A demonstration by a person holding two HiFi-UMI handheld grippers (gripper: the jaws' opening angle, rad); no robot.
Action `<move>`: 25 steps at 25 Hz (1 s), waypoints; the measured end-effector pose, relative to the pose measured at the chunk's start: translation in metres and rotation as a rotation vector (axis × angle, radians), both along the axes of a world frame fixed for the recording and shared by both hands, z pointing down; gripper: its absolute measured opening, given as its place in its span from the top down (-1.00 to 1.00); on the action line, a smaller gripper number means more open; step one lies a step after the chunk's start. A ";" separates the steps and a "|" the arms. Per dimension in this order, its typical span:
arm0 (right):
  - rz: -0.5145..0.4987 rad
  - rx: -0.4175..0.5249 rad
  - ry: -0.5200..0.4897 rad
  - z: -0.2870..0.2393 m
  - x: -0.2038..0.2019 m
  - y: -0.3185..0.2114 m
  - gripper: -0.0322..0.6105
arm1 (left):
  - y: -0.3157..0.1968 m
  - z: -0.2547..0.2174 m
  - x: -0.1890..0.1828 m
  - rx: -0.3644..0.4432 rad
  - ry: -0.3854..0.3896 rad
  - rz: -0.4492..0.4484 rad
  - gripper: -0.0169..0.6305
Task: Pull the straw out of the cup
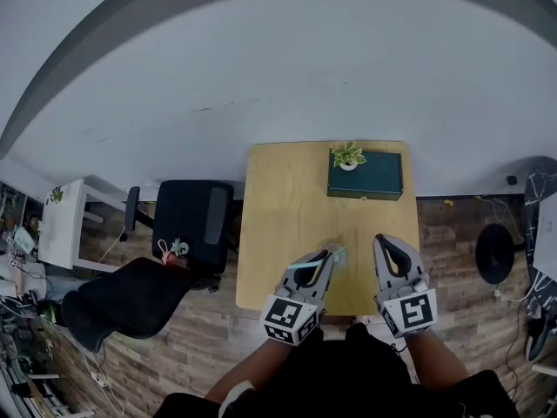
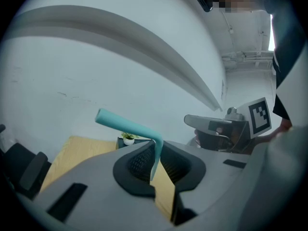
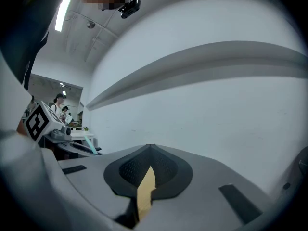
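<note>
A light square wooden table (image 1: 278, 225) stands against the white wall (image 1: 287, 85). At its far right corner lies a dark green flat box (image 1: 370, 179), with a small potted plant (image 1: 348, 156) on the box's left end. A black office chair (image 1: 193, 220) stands left of the table. Over the near edge, the left gripper (image 1: 335, 252), a teal bent plastic straw (image 2: 126, 125) between its jaws, hangs beside the right gripper (image 1: 384, 241).

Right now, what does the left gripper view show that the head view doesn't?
Left gripper view only: the teal straw's sharp bend, with the part below it pinched between the left gripper's jaws.
Head view only: the black chair, the wood floor and the whole table.
Both: the straw, the potted plant on the dark box, and the right gripper.
</note>
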State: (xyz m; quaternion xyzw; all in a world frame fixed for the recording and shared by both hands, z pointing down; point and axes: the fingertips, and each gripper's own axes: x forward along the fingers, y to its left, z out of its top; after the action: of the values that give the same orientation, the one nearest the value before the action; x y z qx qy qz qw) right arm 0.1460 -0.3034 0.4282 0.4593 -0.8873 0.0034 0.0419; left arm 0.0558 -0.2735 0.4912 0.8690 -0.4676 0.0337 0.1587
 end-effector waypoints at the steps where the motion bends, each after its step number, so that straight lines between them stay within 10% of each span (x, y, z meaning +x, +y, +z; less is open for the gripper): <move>1: 0.003 0.005 -0.001 -0.003 0.001 -0.001 0.84 | 0.000 -0.007 0.000 0.023 -0.013 0.001 0.81; 25: -0.069 0.064 -0.012 -0.040 -0.029 0.013 0.84 | 0.002 -0.145 -0.022 0.382 -0.103 -0.133 0.81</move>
State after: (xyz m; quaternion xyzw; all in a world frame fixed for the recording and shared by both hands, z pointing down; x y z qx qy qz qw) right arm 0.1168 -0.2901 0.3886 0.4294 -0.9025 -0.0238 0.0221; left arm 0.0343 -0.2716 0.3458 0.8475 -0.5295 -0.0215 -0.0311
